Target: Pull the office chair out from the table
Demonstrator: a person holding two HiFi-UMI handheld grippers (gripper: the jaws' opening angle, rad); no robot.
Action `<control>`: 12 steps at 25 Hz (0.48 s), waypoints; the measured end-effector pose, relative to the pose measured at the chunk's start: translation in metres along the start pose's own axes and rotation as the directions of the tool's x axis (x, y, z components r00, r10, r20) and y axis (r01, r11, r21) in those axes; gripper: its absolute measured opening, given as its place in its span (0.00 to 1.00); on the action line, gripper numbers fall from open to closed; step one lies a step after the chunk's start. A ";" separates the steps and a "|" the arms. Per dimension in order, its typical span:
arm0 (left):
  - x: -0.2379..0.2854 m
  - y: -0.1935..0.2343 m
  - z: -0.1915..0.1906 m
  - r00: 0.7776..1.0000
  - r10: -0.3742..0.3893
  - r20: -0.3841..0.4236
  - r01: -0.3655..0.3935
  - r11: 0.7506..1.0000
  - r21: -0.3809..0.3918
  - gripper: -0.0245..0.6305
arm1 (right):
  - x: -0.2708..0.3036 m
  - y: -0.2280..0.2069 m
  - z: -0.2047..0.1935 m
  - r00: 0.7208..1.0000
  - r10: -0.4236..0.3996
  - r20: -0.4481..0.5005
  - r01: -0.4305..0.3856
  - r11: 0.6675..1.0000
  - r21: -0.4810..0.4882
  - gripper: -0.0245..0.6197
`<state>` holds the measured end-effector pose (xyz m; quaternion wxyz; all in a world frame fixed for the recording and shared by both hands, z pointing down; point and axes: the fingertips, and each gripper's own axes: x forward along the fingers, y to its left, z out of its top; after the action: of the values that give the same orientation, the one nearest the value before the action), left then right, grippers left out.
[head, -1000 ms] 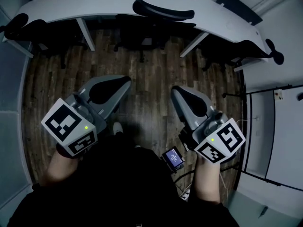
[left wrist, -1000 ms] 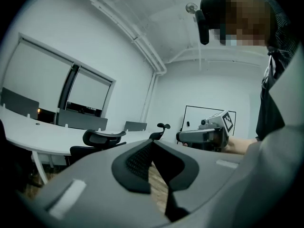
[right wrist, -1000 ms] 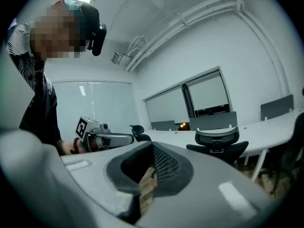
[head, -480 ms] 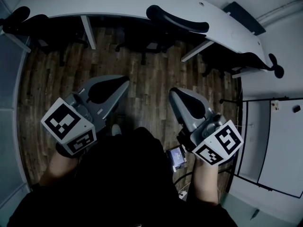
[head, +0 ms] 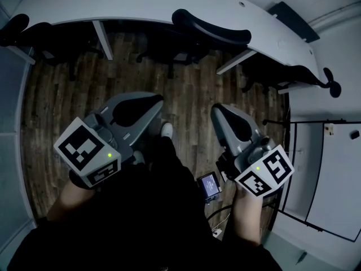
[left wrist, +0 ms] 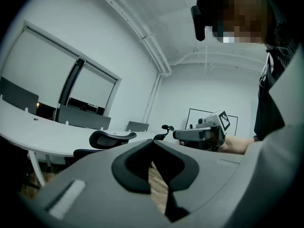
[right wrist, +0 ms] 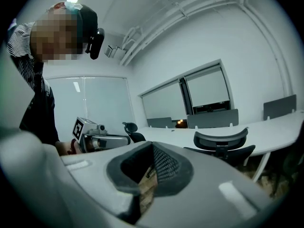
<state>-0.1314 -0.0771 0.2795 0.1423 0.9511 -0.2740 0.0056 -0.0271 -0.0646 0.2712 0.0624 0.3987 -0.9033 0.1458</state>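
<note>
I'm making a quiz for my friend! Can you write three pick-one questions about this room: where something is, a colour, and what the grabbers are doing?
1. Where is the middle office chair? A) out on the floor B) pushed in at the table C) lying on its side
2. What colour is the table? A) red B) black C) white
3. How are the left gripper and right gripper? A) both shut, empty B) both gripping the chair C) both wide open
Answers: B, backrest at the table's edge; C, white in all views; A, each gripper view shows jaws together, nothing between.
</note>
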 end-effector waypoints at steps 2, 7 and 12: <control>0.014 0.005 0.008 1.000 0.004 0.004 -0.004 1.000 0.012 0.04 | 0.004 -0.014 0.005 1.000 0.008 0.008 -0.008 1.000 0.001 0.04; 0.051 0.015 0.018 1.000 0.001 -0.002 -0.001 0.999 0.044 0.04 | 0.016 -0.052 0.024 0.998 0.031 0.046 -0.031 0.999 -0.009 0.04; 0.102 0.032 0.038 1.000 0.008 -0.010 -0.008 0.997 0.074 0.04 | 0.025 -0.099 0.043 0.997 0.051 0.063 -0.050 0.999 -0.016 0.04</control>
<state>-0.0643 -0.1664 0.2609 0.1083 0.9546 -0.2767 0.0211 0.0291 -0.1591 0.2571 0.0329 0.3798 -0.9156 0.1283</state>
